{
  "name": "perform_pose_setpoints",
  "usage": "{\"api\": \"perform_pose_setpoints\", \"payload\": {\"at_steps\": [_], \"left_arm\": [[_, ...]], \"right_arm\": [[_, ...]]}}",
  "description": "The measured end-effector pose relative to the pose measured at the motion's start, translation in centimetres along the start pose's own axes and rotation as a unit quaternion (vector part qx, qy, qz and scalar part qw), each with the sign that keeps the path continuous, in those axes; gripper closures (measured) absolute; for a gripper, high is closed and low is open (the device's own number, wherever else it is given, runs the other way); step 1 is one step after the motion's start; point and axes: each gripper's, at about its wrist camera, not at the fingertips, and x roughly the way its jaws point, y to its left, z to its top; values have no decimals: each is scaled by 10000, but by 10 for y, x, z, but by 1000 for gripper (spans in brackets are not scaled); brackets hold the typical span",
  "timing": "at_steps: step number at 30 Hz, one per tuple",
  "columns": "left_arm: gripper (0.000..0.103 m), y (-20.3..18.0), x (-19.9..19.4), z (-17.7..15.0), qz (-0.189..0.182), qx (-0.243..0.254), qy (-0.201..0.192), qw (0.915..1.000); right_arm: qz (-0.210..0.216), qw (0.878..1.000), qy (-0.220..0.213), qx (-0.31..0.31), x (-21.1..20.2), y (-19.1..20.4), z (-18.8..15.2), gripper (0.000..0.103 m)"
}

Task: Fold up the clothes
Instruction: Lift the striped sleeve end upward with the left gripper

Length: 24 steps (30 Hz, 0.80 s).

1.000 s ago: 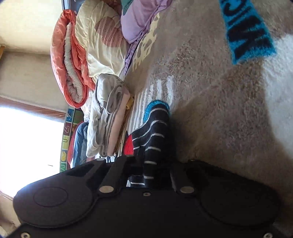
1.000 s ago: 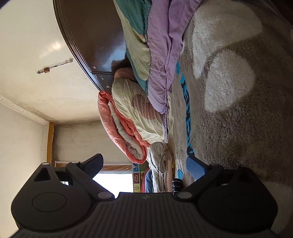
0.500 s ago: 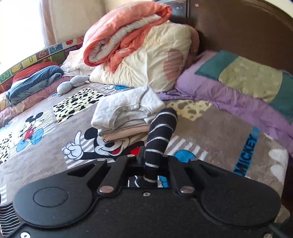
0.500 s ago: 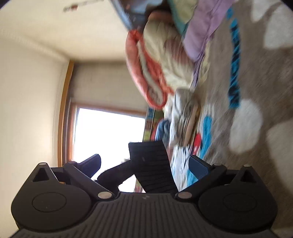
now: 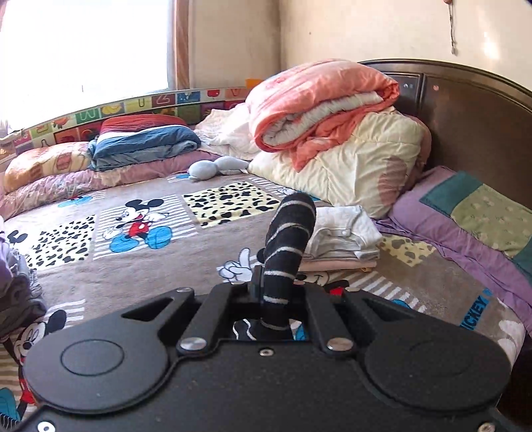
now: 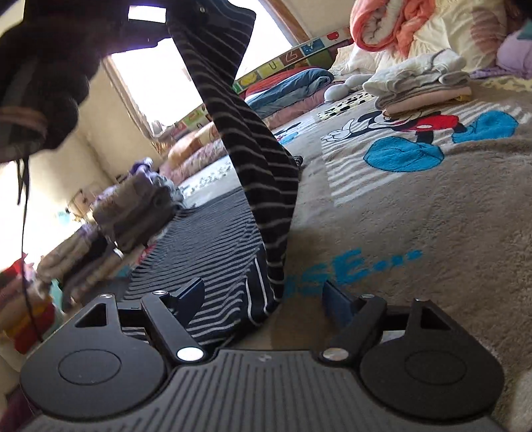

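A black garment with thin white stripes (image 6: 212, 246) lies partly flat on the bed blanket. One part of it is pulled up in a tall strip (image 6: 232, 99). My left gripper (image 5: 276, 292) is shut on a bunched fold of the striped garment (image 5: 287, 246), which sticks up between the fingers. In the right wrist view that gripper (image 6: 139, 30) shows at the top left, holding the strip high. My right gripper (image 6: 266, 297) is open and low over the blanket, with the garment's near corner between its fingers, untouched.
A Mickey Mouse blanket (image 5: 133, 266) covers the bed. A stack of folded light clothes (image 5: 342, 239) sits near the pillows and also shows in the right wrist view (image 6: 422, 86). Rolled quilts (image 5: 326, 109), a dark headboard (image 5: 472, 126) and a pile of unfolded clothes (image 6: 139, 206) surround the area.
Both cameras have swung from sideways to upright. My left gripper has lifted the striped garment higher. My right gripper has dropped low to the blanket at the garment's near corner.
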Motion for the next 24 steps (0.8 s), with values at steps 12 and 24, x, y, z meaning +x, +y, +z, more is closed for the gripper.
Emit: {"api": "perform_pose_setpoints", "payload": {"at_steps": [12, 24], "left_arm": [[101, 114, -38, -45, 33, -1344, -504, 9896], [101, 204, -51, -122, -159, -2448, -909, 9652]], "right_arm": [[-888, 9897, 152, -1111, 15, 45, -15, 46], [-1296, 9492, 115, -2866, 9, 77, -38, 48]]}}
